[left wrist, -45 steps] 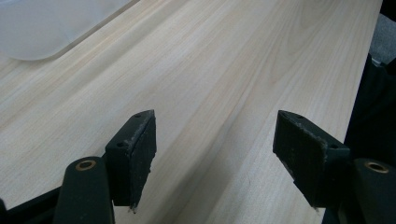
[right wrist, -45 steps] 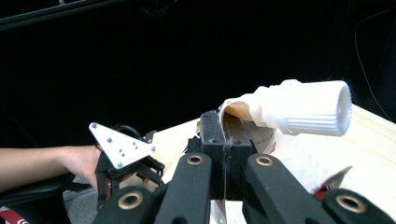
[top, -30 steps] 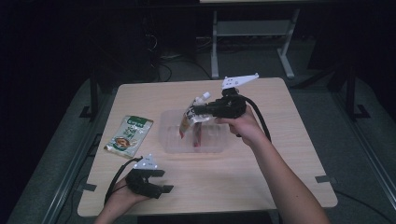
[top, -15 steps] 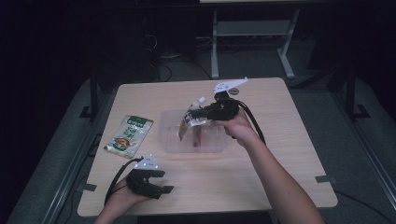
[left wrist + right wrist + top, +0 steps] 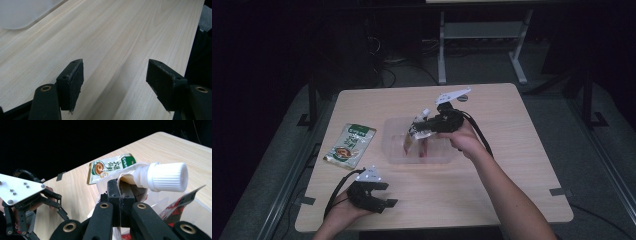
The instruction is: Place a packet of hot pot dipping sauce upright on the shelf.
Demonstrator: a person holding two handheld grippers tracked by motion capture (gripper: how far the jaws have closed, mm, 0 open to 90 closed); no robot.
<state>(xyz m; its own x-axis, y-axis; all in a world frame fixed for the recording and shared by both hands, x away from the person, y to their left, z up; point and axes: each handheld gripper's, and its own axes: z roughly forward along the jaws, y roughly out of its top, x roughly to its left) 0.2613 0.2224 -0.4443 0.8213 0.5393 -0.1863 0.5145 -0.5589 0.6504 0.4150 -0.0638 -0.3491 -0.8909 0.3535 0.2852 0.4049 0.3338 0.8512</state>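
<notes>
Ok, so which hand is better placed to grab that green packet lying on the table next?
Left, probably. The left tool is open, holds nothing, and rests on the table near the green packet. The right tool is shut on a spouted pouch over the clear tray.

Dim, dark surroundings; soft, slightly grainy.

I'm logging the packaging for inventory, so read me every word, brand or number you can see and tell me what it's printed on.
Green and white flat sachet on the wooden table: large printed characters, too blurred to read.
Spouted pouch with white screw cap, held in the right tongs: red print, not legible.
Clear plastic tray: no text visible.
</notes>
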